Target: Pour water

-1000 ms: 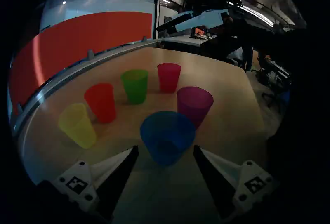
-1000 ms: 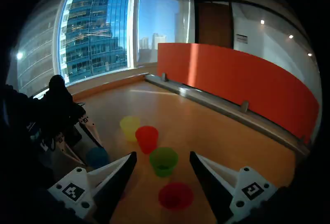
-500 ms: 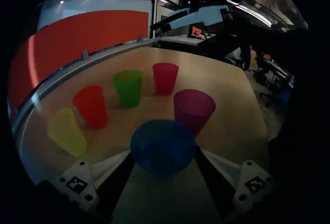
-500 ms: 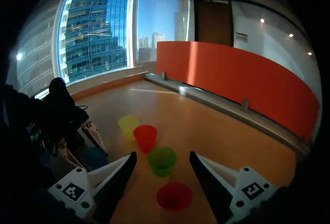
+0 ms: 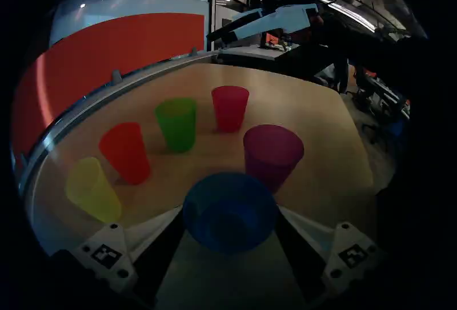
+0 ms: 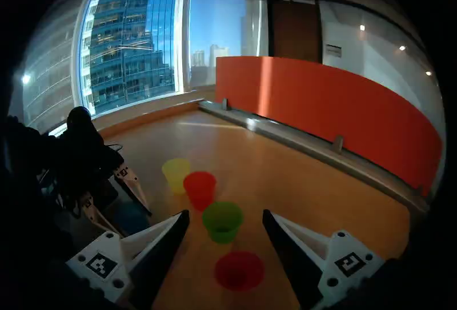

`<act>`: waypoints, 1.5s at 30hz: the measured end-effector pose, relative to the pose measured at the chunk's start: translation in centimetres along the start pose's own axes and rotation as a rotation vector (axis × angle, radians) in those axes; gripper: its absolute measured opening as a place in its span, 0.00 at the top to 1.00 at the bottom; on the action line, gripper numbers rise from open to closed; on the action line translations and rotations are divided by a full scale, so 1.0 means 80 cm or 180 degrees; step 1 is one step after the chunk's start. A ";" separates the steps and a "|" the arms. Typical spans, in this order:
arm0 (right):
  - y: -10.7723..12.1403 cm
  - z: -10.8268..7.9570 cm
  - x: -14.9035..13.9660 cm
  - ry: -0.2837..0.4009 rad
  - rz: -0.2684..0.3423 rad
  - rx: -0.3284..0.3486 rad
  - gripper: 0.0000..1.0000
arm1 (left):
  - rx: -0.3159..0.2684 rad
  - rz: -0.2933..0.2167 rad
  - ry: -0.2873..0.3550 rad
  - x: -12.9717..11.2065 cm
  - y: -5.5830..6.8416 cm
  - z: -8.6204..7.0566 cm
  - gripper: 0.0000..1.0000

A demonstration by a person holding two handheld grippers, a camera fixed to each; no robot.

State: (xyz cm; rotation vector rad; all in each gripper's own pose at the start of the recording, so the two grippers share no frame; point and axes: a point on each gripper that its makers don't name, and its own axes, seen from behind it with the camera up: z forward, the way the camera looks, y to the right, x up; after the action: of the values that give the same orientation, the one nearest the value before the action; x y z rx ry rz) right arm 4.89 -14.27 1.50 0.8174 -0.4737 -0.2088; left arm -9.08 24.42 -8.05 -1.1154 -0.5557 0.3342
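A blue cup (image 5: 230, 213) stands on the wooden table (image 5: 311, 121) right between the fingers of my left gripper (image 5: 230, 210), which is open; whether the fingers touch it I cannot tell. Behind it stand a purple cup (image 5: 273, 153), a crimson cup (image 5: 229, 107), a green cup (image 5: 177, 123), a red cup (image 5: 125, 151) and a yellow cup (image 5: 91, 190). My right gripper (image 6: 224, 213) hangs open above the table, over the green cup (image 6: 223, 221) and the crimson cup (image 6: 239, 270). In the left gripper view the right gripper (image 5: 257, 21) is high at the far side.
An orange partition (image 5: 114, 47) on a metal rail borders the table's far edge. In the right gripper view, large windows (image 6: 131, 47) lie behind, and a person's dark sleeve (image 6: 80, 161) holds the left gripper (image 6: 123, 187) at the left. Bare tabletop (image 6: 268, 167) stretches toward the partition.
My left gripper has moved forward, so the blue cup now sits between its fingers instead of ahead of them. The right gripper has drifted slightly; the cups stand where they were.
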 end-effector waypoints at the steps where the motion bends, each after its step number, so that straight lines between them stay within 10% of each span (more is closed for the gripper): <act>1: 0.000 0.000 0.000 0.0000 0.0003 0.0001 0.01 | 0.0001 0.0003 0.0006 0.001 0.000 0.000 0.01; 18: 0.000 0.013 -0.007 -0.0077 -0.0039 0.0023 0.01 | 0.0113 0.0066 0.0007 0.005 -0.013 -0.009 0.13; 45: -0.011 0.092 -0.060 -0.0543 -0.0145 0.0082 0.01 | 0.0431 -0.0071 0.0220 0.026 -0.044 -0.083 0.13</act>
State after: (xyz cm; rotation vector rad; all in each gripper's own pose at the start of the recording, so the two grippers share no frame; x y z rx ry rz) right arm -2.85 -17.88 3.62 0.8397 -0.6193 -0.3169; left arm -3.62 19.09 -6.47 -0.9859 -0.4773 0.3083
